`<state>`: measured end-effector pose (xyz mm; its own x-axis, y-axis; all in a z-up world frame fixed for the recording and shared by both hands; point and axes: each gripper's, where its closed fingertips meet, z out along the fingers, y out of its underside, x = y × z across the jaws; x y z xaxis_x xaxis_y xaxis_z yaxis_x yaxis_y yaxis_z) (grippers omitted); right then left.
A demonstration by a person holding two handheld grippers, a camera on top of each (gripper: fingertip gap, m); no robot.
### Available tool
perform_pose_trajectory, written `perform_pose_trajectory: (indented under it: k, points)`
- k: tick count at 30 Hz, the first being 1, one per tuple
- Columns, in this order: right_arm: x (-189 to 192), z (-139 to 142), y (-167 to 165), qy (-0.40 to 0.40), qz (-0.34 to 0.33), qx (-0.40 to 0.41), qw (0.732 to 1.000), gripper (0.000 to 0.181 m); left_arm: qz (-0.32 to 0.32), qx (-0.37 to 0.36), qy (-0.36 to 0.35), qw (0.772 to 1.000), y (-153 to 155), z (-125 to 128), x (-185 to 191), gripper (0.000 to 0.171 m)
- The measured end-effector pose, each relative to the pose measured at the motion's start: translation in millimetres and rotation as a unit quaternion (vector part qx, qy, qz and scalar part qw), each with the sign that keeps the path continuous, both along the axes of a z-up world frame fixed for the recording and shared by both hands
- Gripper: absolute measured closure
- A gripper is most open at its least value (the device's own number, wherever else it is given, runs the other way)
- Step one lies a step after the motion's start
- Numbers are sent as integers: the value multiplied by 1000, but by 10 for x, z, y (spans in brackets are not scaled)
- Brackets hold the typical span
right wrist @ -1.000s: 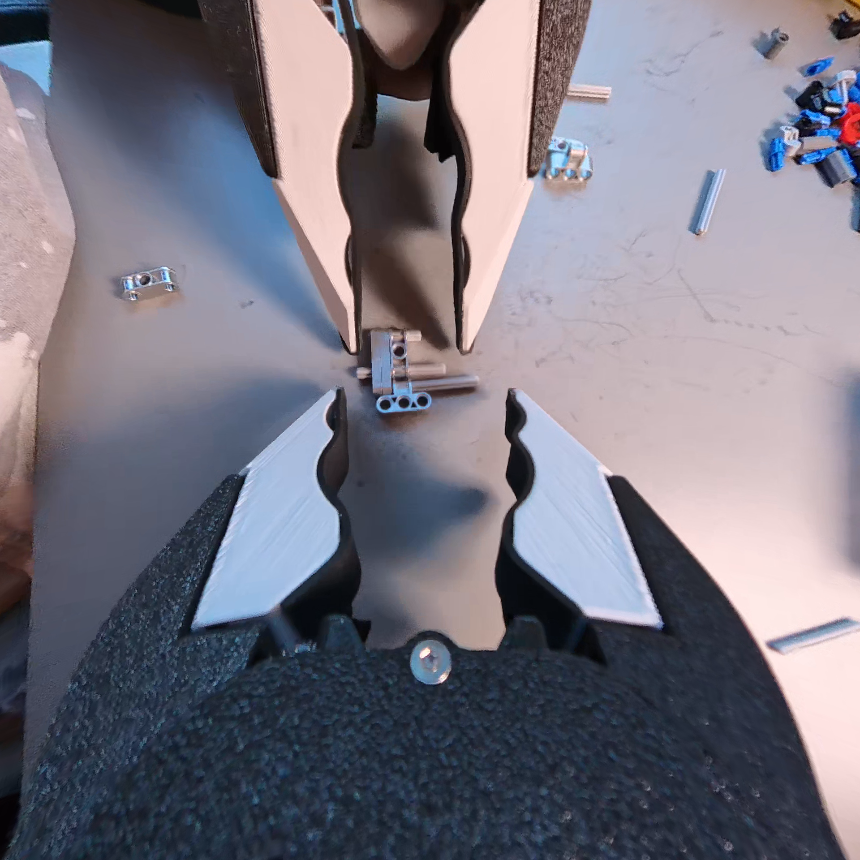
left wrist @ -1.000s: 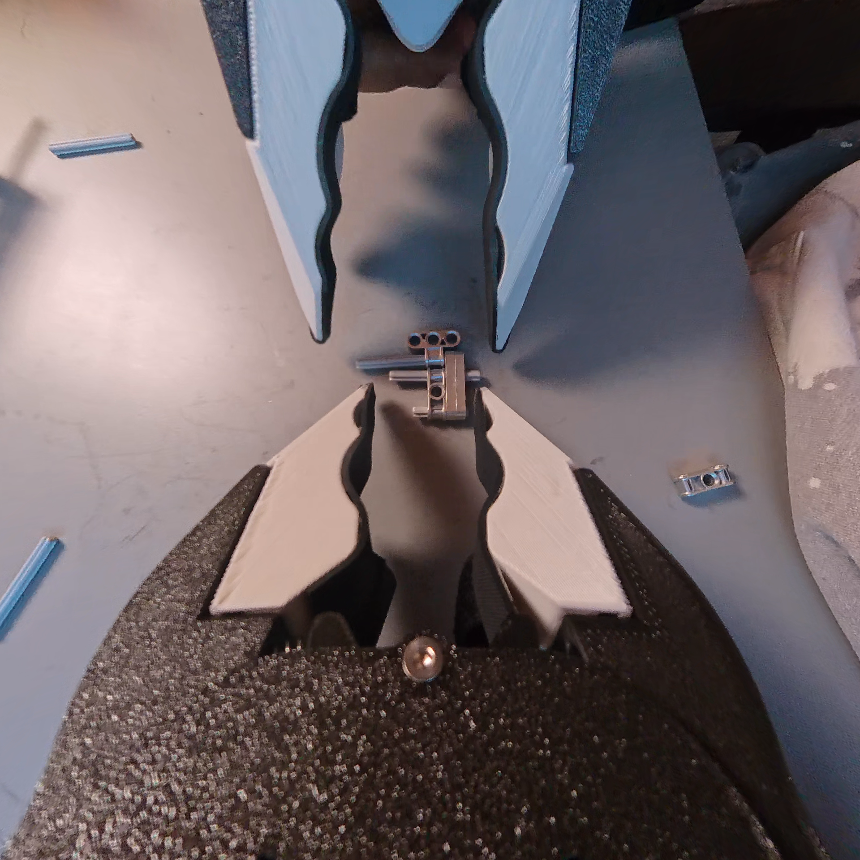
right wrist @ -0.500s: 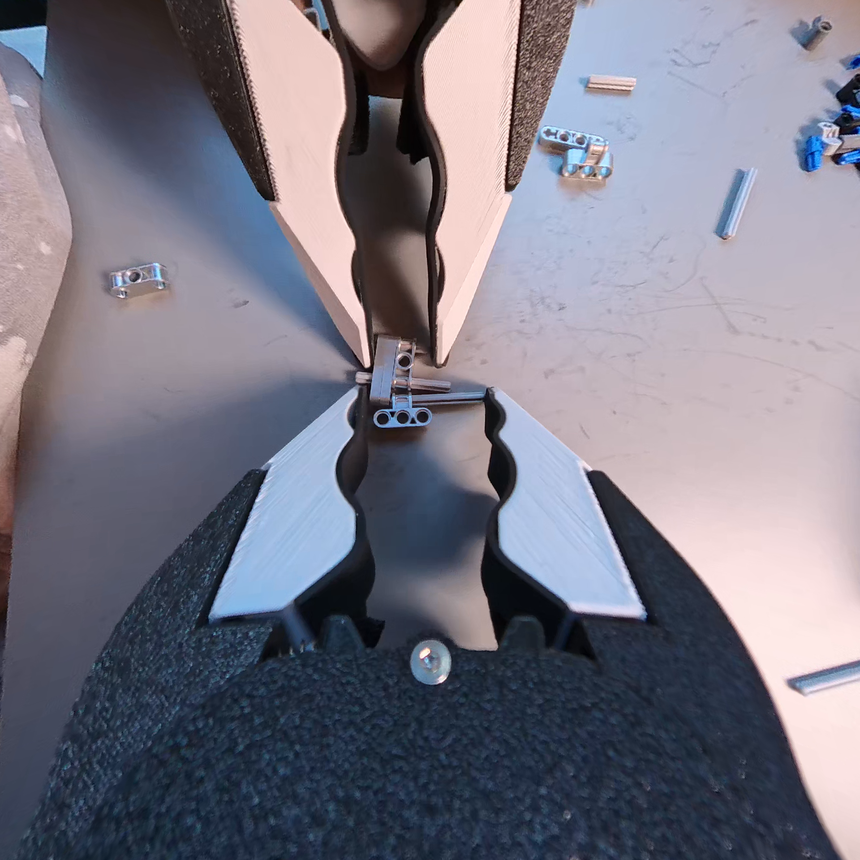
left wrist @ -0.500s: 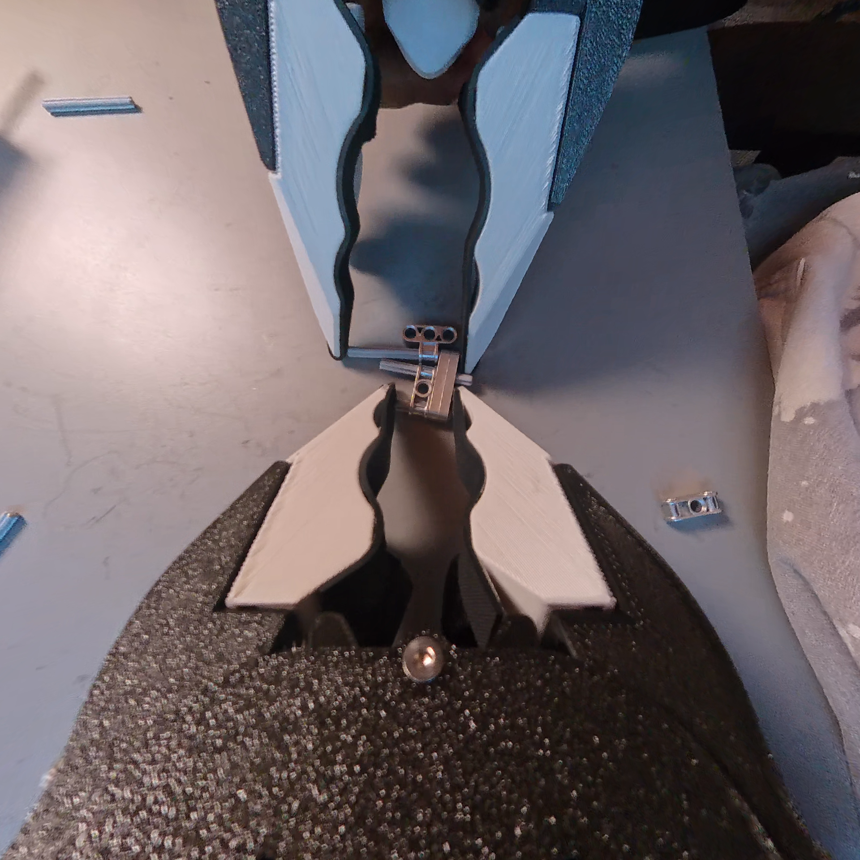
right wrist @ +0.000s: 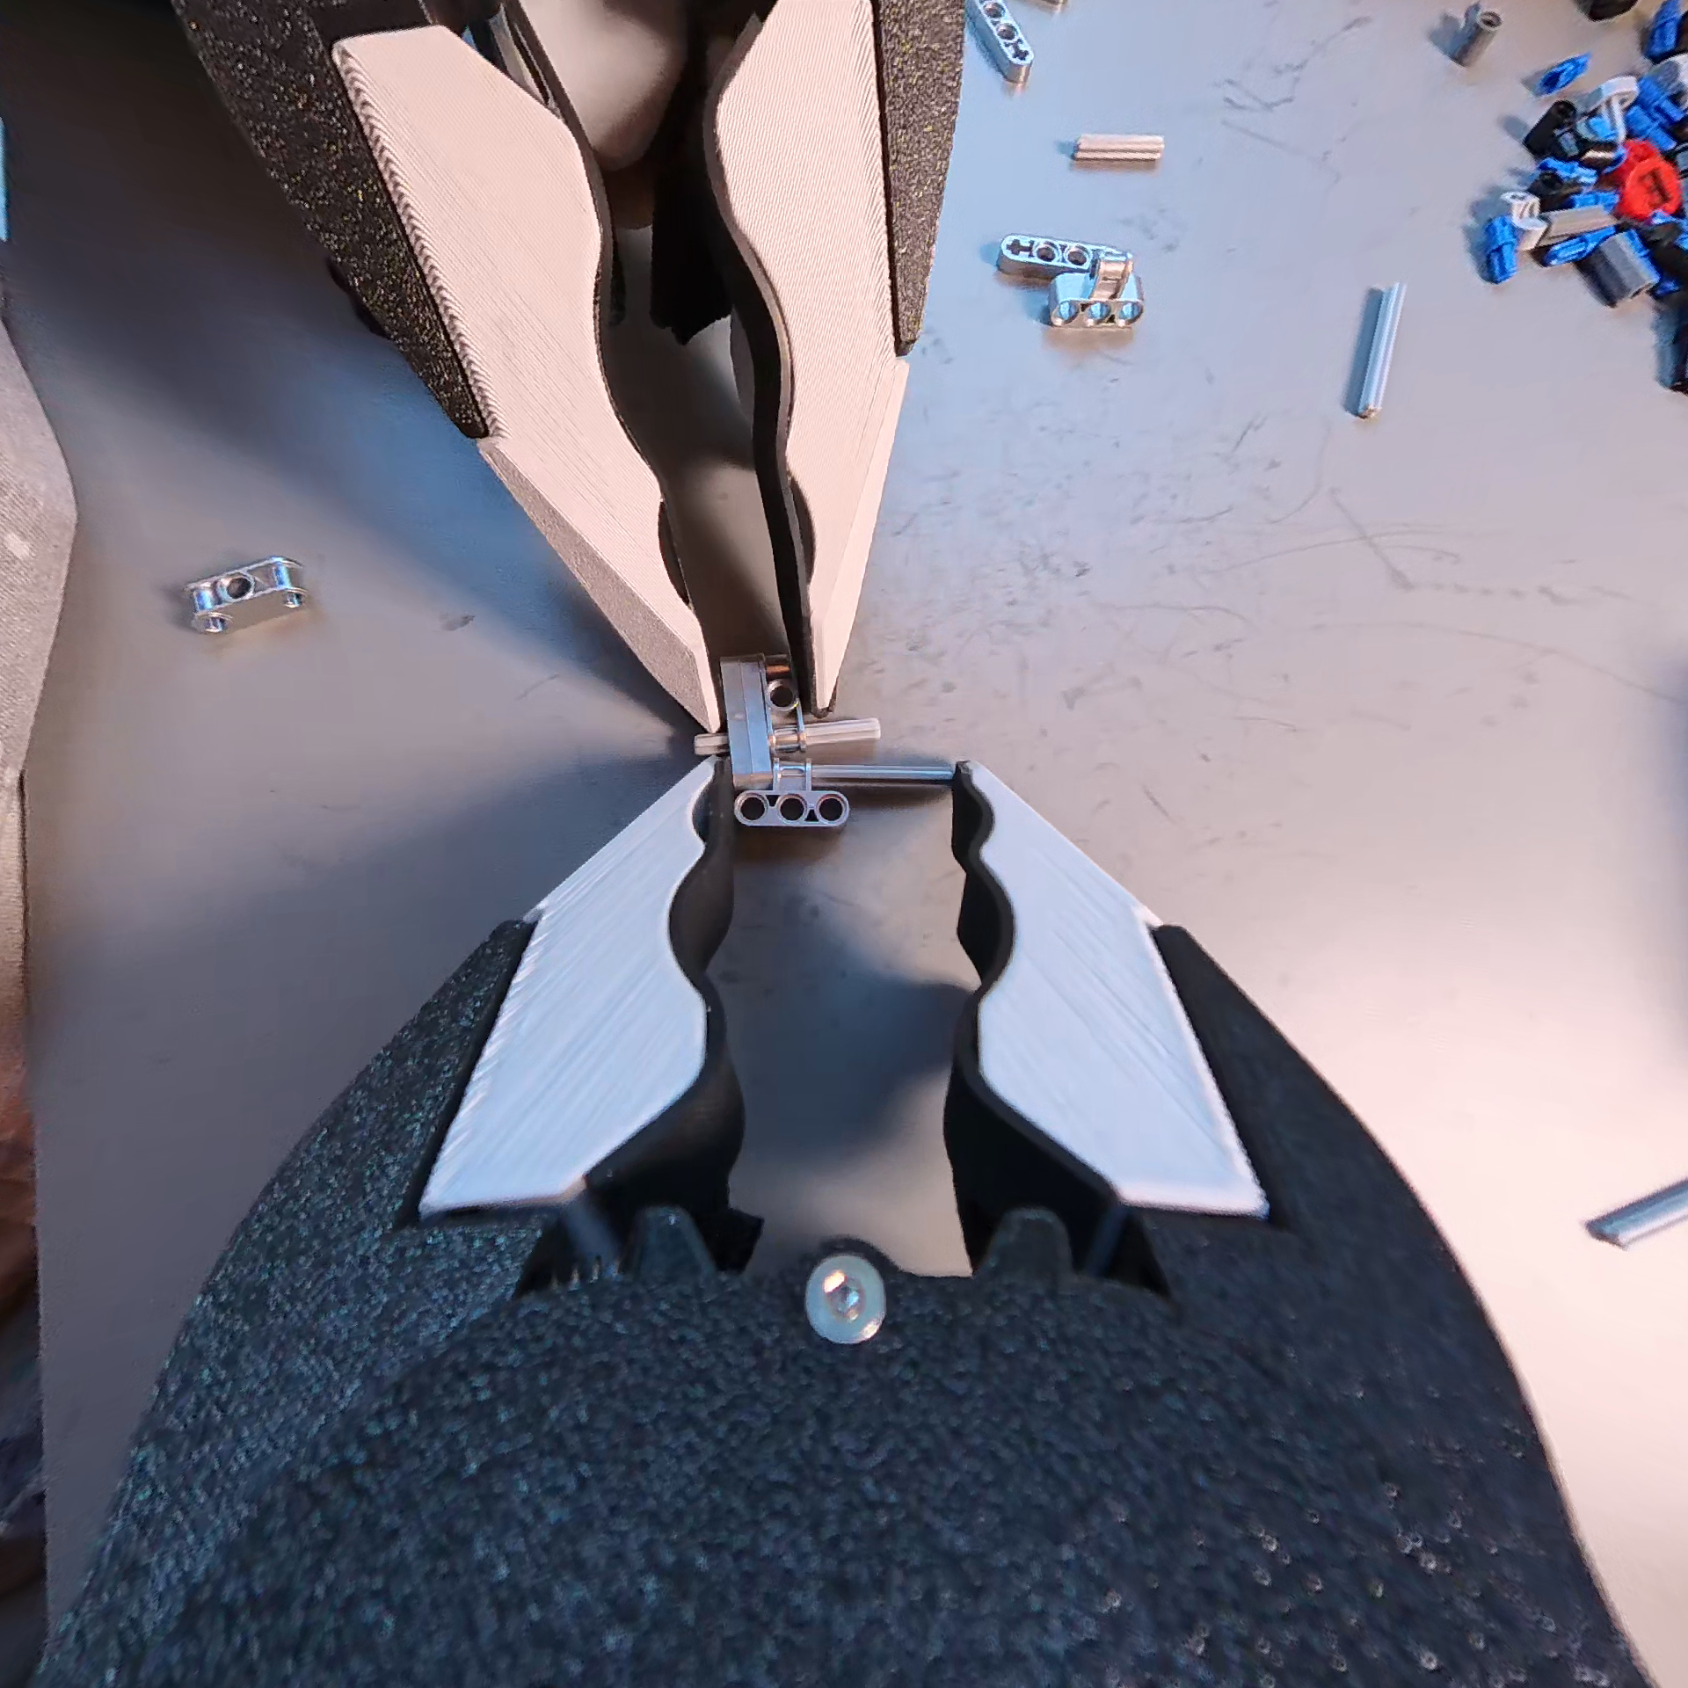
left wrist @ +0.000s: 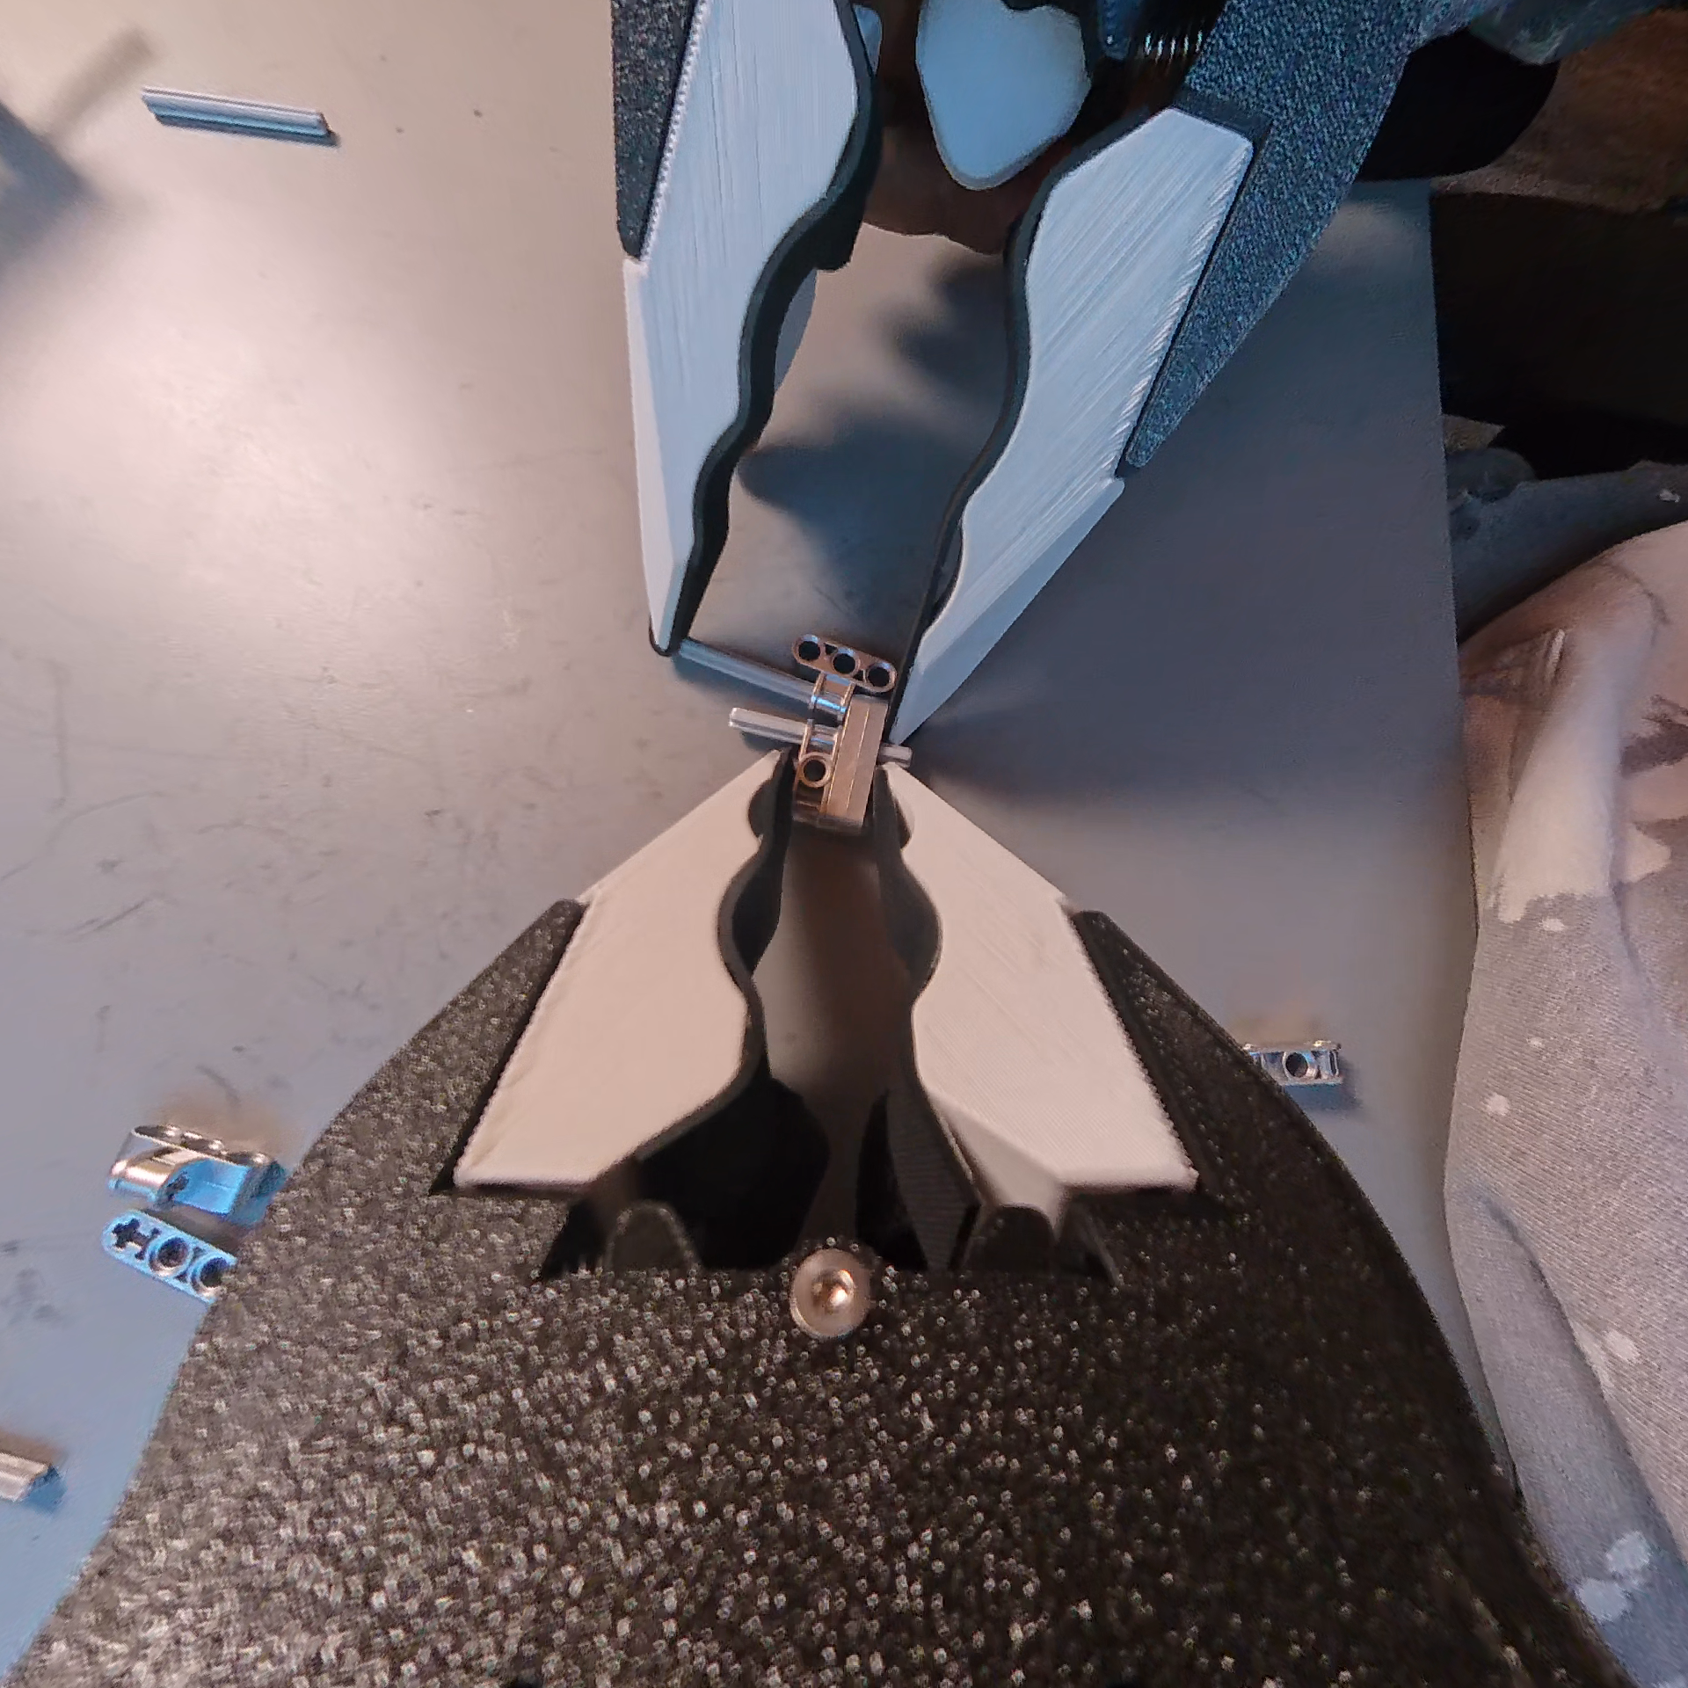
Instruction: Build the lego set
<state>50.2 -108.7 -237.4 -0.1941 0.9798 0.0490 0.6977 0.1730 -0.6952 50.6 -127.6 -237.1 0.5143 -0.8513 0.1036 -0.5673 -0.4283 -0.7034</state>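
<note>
The left tool (left wrist: 829, 763) is clamped on the small grey plastic beam-and-axle assembly (left wrist: 836, 731) above the grey desk (left wrist: 320, 548). The right tool (right wrist: 836, 776) touches its long axle ends, whether gripping is unclear.

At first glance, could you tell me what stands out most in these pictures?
Two grippers meet nose to nose over a small grey assembly of beams and axles at the centre of the grey table. The left gripper is shut on its upright beam, while the right gripper brackets its long axle. A heap of blue, black and red parts lies at the far right.
</note>
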Motion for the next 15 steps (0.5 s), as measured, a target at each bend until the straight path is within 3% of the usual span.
perform_pose_trajectory:
  k: [1, 15]
  points:
    - [-1, 0, -1, 0, 0, 0, 1000, 136, 0, 2, 0, 1000, 0, 0, 0, 156]
    - [-6, -6, -2, -1, -2, -17, 1000, 138, -18, 6, -10, 1000, -3, 1, 7, 157]
